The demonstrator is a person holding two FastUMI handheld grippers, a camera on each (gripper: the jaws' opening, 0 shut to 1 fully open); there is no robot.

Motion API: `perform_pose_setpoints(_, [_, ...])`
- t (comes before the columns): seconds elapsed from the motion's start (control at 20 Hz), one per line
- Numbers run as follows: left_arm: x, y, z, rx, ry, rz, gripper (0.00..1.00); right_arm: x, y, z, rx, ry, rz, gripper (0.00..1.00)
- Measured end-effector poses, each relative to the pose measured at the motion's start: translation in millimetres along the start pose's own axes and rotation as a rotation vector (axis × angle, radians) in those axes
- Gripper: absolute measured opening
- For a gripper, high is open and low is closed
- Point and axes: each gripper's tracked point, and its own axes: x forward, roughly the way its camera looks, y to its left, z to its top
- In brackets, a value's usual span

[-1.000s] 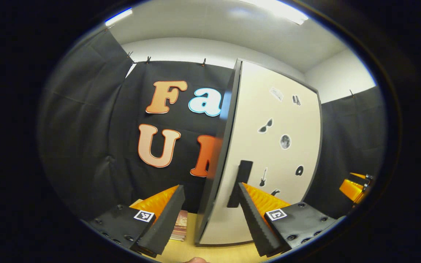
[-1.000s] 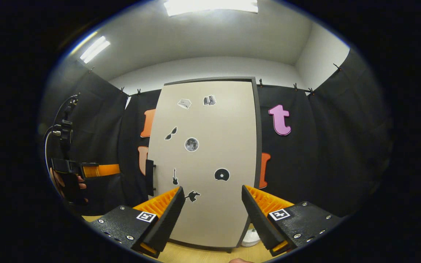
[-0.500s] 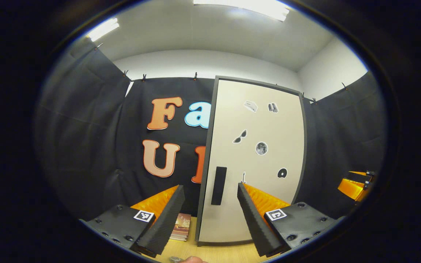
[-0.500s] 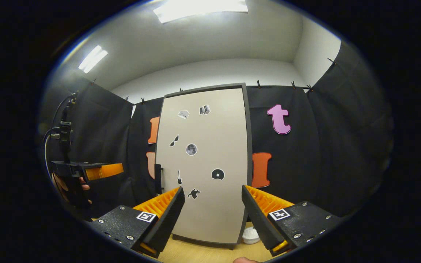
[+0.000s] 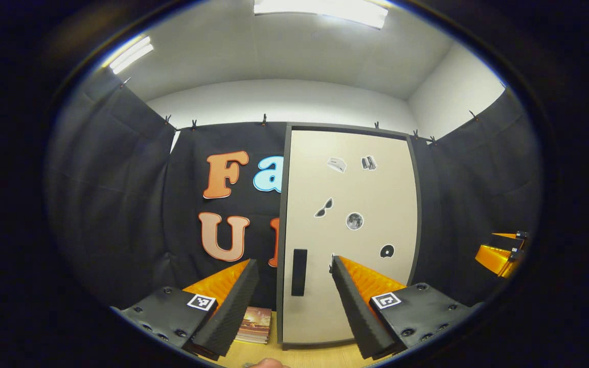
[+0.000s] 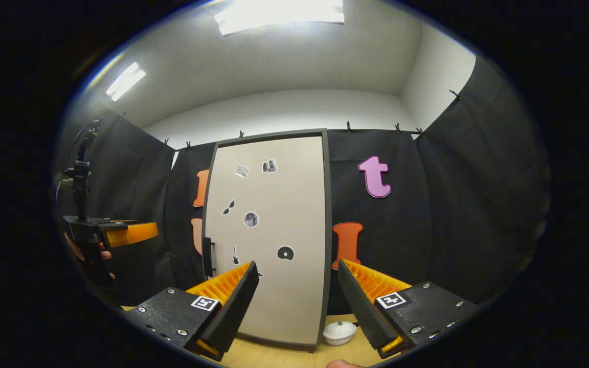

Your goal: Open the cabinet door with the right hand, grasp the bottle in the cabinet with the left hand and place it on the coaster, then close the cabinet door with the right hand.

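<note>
The cabinet door [image 5: 348, 230] stands shut in the middle of both views, beyond both tools, so the bottle is hidden behind it and cannot be seen. Nearest, at the bottom of the left gripper view, the left tool [image 5: 292, 296] is spread wide and holds nothing; at the bottom of the right gripper view the right tool [image 6: 297, 299] is equally spread and empty. The wooden tabletop [image 6: 284, 358] runs under both. On it, at the lower left of the door in the left gripper view, lies a flat brownish square [image 5: 254, 324], likely the coaster. A small white lidded dish [image 6: 339, 332] sits at the door's lower right corner in the right gripper view. The dark handle [image 5: 299, 272] is a vertical bar at the door's left edge, low down; in the right gripper view it shows edge-on at middle left [image 6: 207, 255].

Judging from this, opening is the step in hand. The right tool should swing toward that handle, straddle the bar squarely, close firmly, then pull along the door's arc, not straight back. The left tool should keep clear of the swing
</note>
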Motion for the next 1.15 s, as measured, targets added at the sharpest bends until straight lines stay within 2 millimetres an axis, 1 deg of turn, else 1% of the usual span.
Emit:
perform_pose_setpoints(0.1, [2, 2, 9, -0.022, -0.006, -0.014, 0.94, 2, 1, 5, -0.008, 0.008, -0.011, 0.96])
perform_pose_setpoints(0.25, [5, 7, 20, -0.014, -0.021, -0.039, 0.95, 5, 10, 16, 0.005, 0.012, -0.012, 0.96])
perform_pose_setpoints(0.3, [5, 8, 25, -0.007, -0.029, -0.048, 0.94, 6, 11, 21, 0.003, 0.002, -0.016, 0.96])
perform_pose_setpoints(0.35, [6, 8, 27, -0.003, -0.034, -0.059, 0.95, 7, 11, 25, -0.004, -0.007, -0.025, 0.96])
perform_pose_setpoints(0.45, [8, 9, 29, 0.004, -0.039, -0.075, 0.95, 8, 13, 32, -0.013, -0.024, -0.040, 0.96])
perform_pose_setpoints(0.6, [9, 16, 28, 0.022, -0.041, -0.081, 0.94, 9, 16, 31, -0.014, -0.017, -0.058, 0.96])
perform_pose_setpoints(0.75, [11, 21, 29, 0.010, -0.049, -0.073, 0.95, 11, 25, 31, -0.022, -0.018, -0.055, 0.96])
perform_pose_setpoints(0.9, [12, 26, 28, 0.001, -0.057, -0.078, 0.94, 11, 32, 30, -0.041, -0.014, -0.059, 0.96])
perform_pose_setpoints(1.15, [15, 34, 17, -0.014, -0.036, -0.094, 0.95, 16, 43, 21, -0.056, 0.014, -0.060, 0.96])
